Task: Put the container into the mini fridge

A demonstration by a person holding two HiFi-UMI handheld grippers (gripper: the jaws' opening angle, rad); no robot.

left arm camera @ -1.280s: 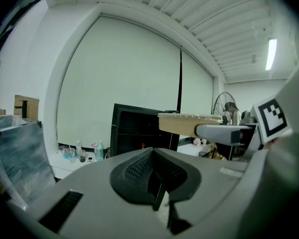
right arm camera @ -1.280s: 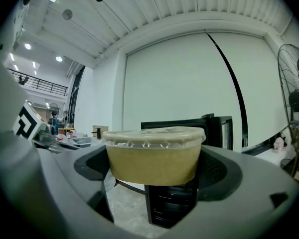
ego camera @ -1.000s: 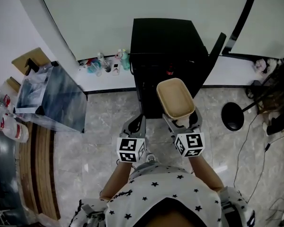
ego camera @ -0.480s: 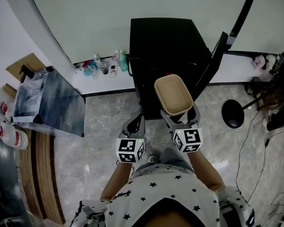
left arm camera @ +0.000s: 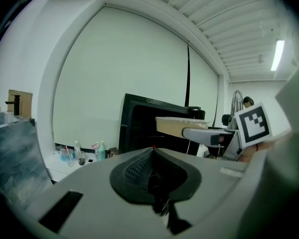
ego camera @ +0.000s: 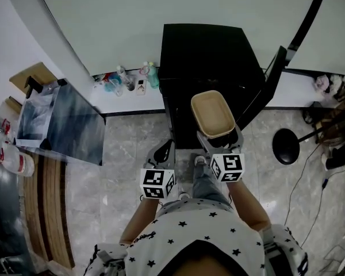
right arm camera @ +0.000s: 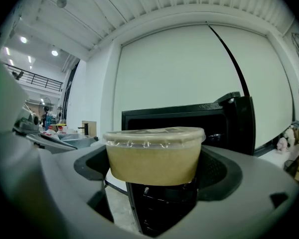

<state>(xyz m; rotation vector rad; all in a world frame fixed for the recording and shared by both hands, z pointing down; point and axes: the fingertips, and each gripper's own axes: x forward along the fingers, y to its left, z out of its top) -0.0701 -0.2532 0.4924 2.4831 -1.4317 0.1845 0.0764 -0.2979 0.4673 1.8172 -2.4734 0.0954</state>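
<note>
Facing the open mini fridge (ego camera: pixel 207 50), the lidded container (ego camera: pixel 213 114) is held at frame centre, clamped in the right tool (ego camera: pixel 220 138). The left tool (ego camera: pixel 164 151) is empty, jaws together. If the container is tilted or knocked against the fridge frame, it may be dislodged.

mini fridge (ego camera: pixel 210 56) inside dark, bottles (ego camera: pixel 125 78) indistinct

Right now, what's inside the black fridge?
Its door is open. Inside the mini fridge looks dark, with faint shelf shapes low down. The container in the right tongs covers the middle, so what's behind it can't be seen.
</note>
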